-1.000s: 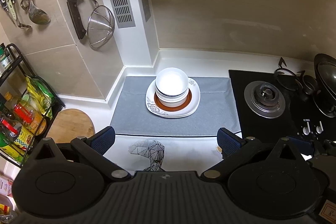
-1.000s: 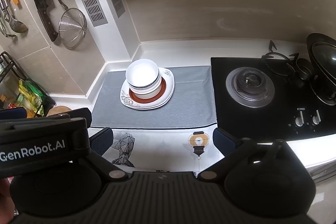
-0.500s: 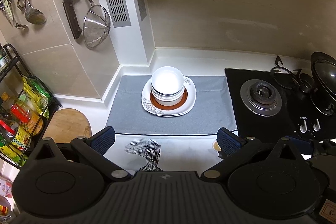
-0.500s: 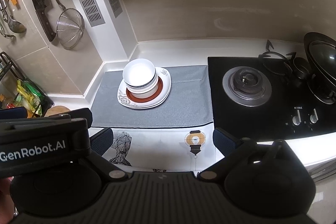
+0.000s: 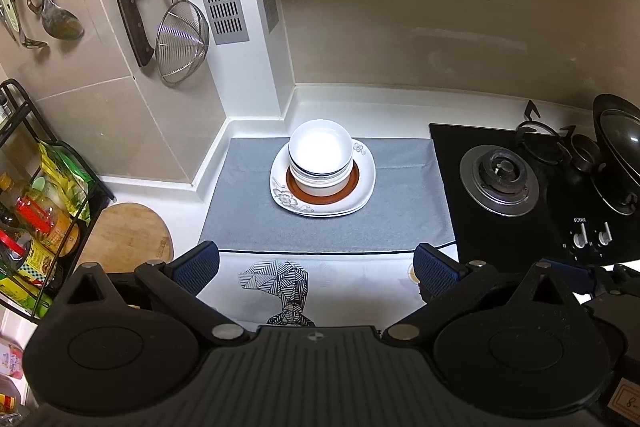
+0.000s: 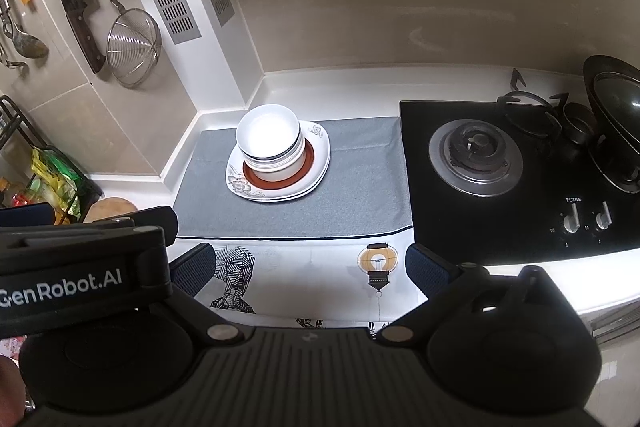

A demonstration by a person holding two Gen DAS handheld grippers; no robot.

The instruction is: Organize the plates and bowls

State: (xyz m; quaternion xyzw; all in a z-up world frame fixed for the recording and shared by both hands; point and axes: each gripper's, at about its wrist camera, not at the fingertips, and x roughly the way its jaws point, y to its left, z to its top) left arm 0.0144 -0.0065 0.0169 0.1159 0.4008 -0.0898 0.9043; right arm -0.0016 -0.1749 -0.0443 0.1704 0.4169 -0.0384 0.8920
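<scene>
Bowls [image 5: 321, 155] sit nested on stacked plates [image 5: 362, 193], centred on the grey mat [image 5: 248, 215] near the wall corner. I hold my left gripper [image 5: 316, 269] and right gripper [image 6: 310, 267] wide open and empty, well short of them. Beside the mat lies the black hob [image 6: 520, 183]; a strainer [image 5: 182, 41] hangs left.
</scene>
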